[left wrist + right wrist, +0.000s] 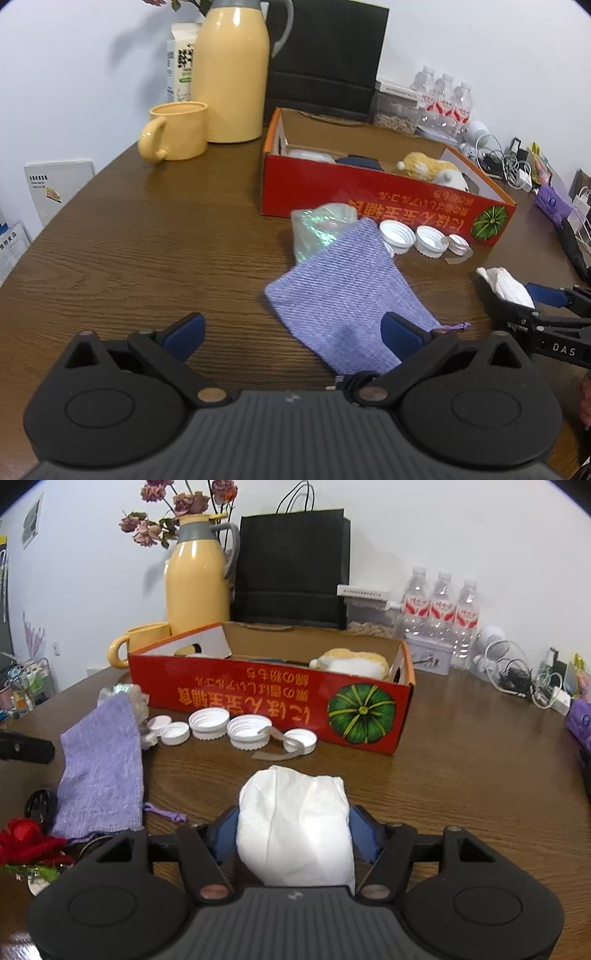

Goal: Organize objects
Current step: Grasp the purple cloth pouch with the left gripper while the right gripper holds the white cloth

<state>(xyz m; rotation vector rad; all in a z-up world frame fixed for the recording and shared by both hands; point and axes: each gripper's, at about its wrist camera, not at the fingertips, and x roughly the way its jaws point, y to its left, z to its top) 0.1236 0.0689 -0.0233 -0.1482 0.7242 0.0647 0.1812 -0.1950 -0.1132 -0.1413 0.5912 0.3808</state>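
Note:
A lilac knitted pouch (343, 295) lies flat on the wooden table (129, 251), a crumpled clear plastic bag (317, 229) at its far end. My left gripper (291, 332) hovers open over the pouch's near end, its right finger over the fabric and nothing between the pads. My right gripper (293, 830) is shut on a white tissue wad (295, 823), with both blue pads pressing its sides; in the left wrist view this gripper (506, 291) shows at the right edge. Several white bottle caps (208, 722) lie before the red cardboard box (258, 701), which holds a plush toy (354, 661).
A yellow mug (177, 131), a yellow thermos (232, 74) and a black paper bag (325, 55) stand behind the box. Water bottles (439, 605) and tangled cables (517, 679) crowd the far right. A red fabric rose (26, 842) lies near the pouch's drawstring end.

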